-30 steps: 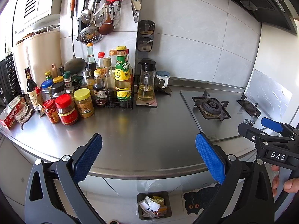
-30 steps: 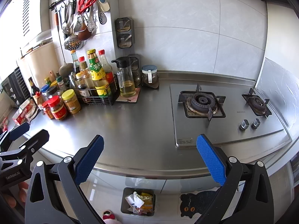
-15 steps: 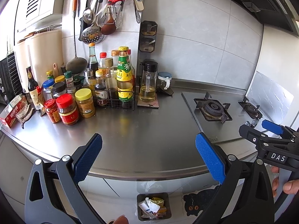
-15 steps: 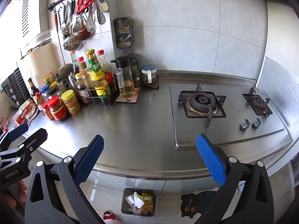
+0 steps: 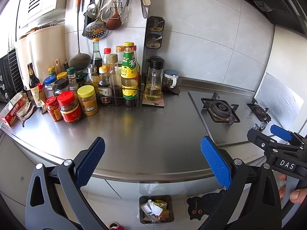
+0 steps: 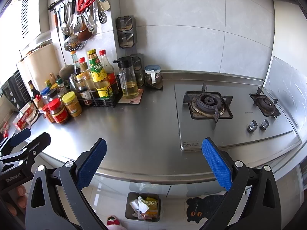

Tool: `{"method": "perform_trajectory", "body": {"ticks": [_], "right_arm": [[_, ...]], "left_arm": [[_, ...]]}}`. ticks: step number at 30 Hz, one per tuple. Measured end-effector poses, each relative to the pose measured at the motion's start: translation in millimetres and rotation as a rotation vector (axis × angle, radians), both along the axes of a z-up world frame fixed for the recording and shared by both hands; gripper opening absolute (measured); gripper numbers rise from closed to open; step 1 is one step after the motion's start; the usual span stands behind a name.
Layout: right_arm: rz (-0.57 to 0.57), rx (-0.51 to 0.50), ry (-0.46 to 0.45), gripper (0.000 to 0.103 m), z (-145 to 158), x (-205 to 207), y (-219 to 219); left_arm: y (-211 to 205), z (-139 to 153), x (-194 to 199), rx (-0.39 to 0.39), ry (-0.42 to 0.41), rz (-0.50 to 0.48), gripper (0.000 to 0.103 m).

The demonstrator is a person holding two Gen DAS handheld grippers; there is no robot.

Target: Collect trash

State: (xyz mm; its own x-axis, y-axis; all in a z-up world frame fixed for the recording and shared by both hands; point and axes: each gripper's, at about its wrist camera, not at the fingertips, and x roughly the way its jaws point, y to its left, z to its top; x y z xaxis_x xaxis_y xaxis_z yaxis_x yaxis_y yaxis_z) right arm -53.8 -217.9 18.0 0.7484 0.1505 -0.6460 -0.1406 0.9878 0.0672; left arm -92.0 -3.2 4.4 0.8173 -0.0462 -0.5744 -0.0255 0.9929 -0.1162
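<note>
Both tools are spread wide and hold nothing: the left tool (image 5: 151, 161) and the right tool (image 6: 153, 161) hang over the near edge of the steel counter (image 6: 138, 130). Below that edge, on the floor, stands a dark bin (image 6: 143, 207) with crumpled trash (image 6: 142, 205) inside, a black cat sticker (image 6: 203, 207) just beside it. Farther along the counter sit sauce jars (image 5: 73, 105), a bottle rack (image 5: 119, 94) and the gas hob (image 6: 226, 113)
</note>
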Motion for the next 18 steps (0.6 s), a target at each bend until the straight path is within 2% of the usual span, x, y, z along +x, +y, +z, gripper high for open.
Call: {"method": "perform_trajectory", "body": {"ticks": [12,18], "right_arm": [[0.002,0.000,0.004,0.100,-1.1,-2.2,-1.0],[0.002,0.000,0.007,0.100,-0.4,-4.6,0.9]], "left_arm": [[-0.4,1.5,-2.3,-0.009,0.007,-0.027,0.095],[-3.1,-1.6,-3.0,0.042,0.033,0.016,0.095]]}}
